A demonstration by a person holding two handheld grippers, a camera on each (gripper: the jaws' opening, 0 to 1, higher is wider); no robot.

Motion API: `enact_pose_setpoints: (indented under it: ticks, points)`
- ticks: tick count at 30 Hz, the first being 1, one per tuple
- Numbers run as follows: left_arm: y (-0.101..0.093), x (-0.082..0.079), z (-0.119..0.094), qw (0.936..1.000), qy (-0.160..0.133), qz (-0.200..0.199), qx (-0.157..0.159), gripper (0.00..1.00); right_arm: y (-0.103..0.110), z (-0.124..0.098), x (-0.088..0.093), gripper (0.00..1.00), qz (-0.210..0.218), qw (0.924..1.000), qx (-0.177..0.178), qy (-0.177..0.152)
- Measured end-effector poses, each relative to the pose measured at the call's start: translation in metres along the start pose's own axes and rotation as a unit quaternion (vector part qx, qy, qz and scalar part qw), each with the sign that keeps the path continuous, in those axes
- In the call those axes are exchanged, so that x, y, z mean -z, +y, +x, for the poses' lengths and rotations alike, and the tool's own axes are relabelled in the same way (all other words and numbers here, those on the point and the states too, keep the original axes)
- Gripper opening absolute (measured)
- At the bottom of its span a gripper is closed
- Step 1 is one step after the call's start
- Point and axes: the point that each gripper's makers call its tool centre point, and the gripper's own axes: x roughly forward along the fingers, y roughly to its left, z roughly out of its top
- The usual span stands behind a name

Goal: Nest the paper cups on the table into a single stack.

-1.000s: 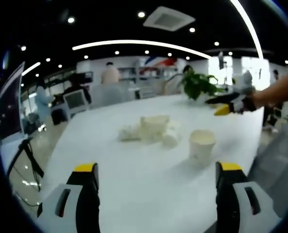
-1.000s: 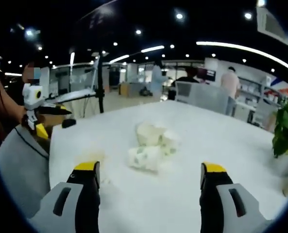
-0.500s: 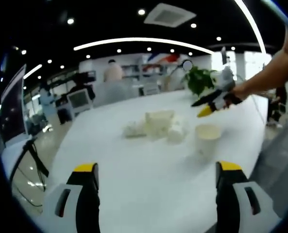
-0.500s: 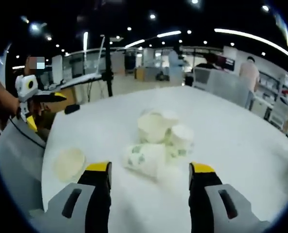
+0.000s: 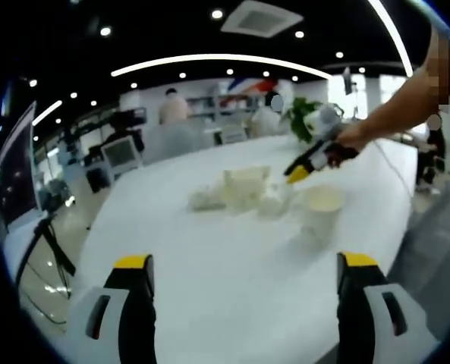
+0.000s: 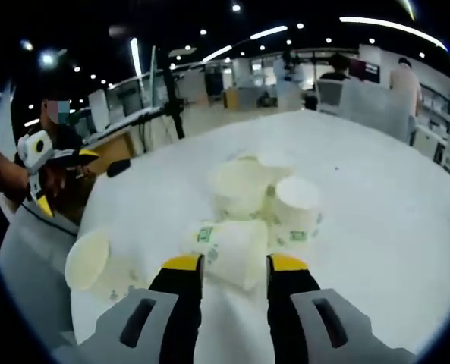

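I am holding my right gripper (image 6: 231, 265) with its jaws narrowed beside a white paper cup with green print (image 6: 232, 249) lying on its side in the pile on the round white table (image 6: 376, 227); whether they grip it, I cannot tell. My left gripper (image 5: 243, 265) is hanging wide open near an upright white paper cup (image 5: 319, 208).

**Left gripper view: open jaws low, other gripper reaching over the cups**

The left gripper (image 5: 243, 265) rises from the bottom edge, its two yellow-tipped jaws wide apart with bare white table (image 5: 209, 250) between them. Mid-frame lies a cluster of paper cups (image 5: 243, 191), some on their sides. Just right of it stands a single upright cup (image 5: 321, 206), apart from the cluster. From the upper right a person's arm (image 5: 395, 106) brings in the right gripper (image 5: 299, 171), its yellow tip above the cluster's right end. A potted plant (image 5: 300, 114) stands behind.
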Motion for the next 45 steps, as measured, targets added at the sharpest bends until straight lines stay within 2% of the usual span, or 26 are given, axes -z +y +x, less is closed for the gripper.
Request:
enact_pose_setpoints:
  ticks: [6, 11, 15, 19, 29, 34, 42, 45]
  points:
    - [-0.003, 0.000, 0.000, 1.0000, 0.001, 0.001, 0.003, 0.99, 0.006, 0.007, 0.005, 0.24, 0.014, 0.9995, -0.027, 0.010]
    - [-0.004, 0.000, 0.000, 1.0000, 0.003, 0.000, 0.005, 0.99, 0.016, 0.008, 0.008, 0.12, 0.033, 0.9977, -0.057, 0.016]
    - [-0.005, 0.000, 0.000, 1.0000, 0.003, 0.003, 0.008, 0.99, 0.020, 0.006, 0.009, 0.10, 0.038, 0.9971, -0.065, 0.014]
    - [-0.005, 0.000, 0.000, 1.0000, 0.002, 0.004, 0.007, 0.99, 0.032, 0.001, 0.006, 0.06, 0.054, 0.9947, -0.087, 0.008]
    - [-0.005, -0.002, -0.001, 1.0000, 0.001, 0.003, 0.005, 0.99, 0.050, 0.001, 0.002, 0.00, 0.078, 0.9915, -0.104, -0.004]
    - [-0.005, -0.002, -0.001, 1.0000, -0.001, 0.004, 0.006, 0.99, 0.056, -0.003, -0.005, 0.00, 0.083, 0.9906, -0.108, -0.014]
    - [-0.005, -0.003, -0.001, 0.9999, -0.003, 0.004, 0.009, 0.99, 0.061, -0.012, -0.006, 0.00, 0.075, 0.9916, -0.105, -0.008]
    - [-0.006, -0.004, -0.001, 0.9999, -0.004, 0.002, 0.009, 0.99, 0.060, -0.014, -0.006, 0.00, 0.060, 0.9931, -0.101, 0.002]
